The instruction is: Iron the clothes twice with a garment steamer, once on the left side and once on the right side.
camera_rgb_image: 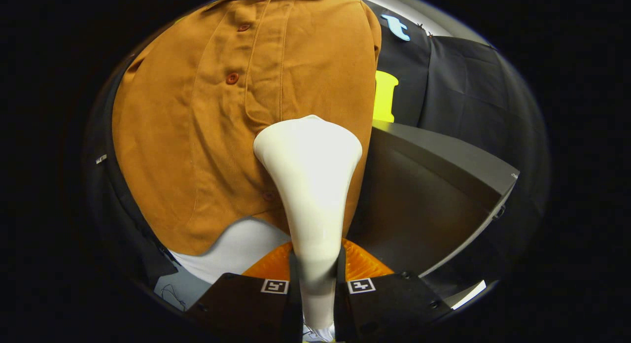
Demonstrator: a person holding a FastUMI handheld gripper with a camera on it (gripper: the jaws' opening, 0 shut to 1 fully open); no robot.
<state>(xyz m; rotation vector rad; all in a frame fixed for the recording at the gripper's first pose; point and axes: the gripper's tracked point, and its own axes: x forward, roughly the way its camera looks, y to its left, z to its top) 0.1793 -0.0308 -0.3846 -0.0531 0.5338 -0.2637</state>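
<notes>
- My gripper (315, 284): jaws clamped on the neck of the white steamer (309, 185), one finger pressing each side. The handle runs down between them and the flared head points forward, away from me.
- The shirt (236, 126), rust-brown, hangs ahead with its buttoned front facing me. A placket with three visible buttons (232, 78) runs down left of centre. A white layer (236, 249) shows below the hem.
- The steamer head lies over the lower part of the shirt, right of the placket and near the hem. I cannot tell whether the face touches the cloth or sits just off it.
- Judgement: this is a pass on the panel right of the buttons. Which of the two passes it is, I cannot say.
- To do it well: keep the head face flat to the cloth, not tilted on one edge, and travel in one straight vertical line within this panel.
- Stay clear of the placket; the head rim could catch a button and drag the shirt sideways.
- Move slowly and evenly. The cloth hangs loose, so pushing hard will only swing it away.
- Dark worktop (443, 160) lies just right of the shirt; keep the stroke from drifting that way.
- Hold the grip firm; the handle is smooth and glossy and may twist.
</notes>
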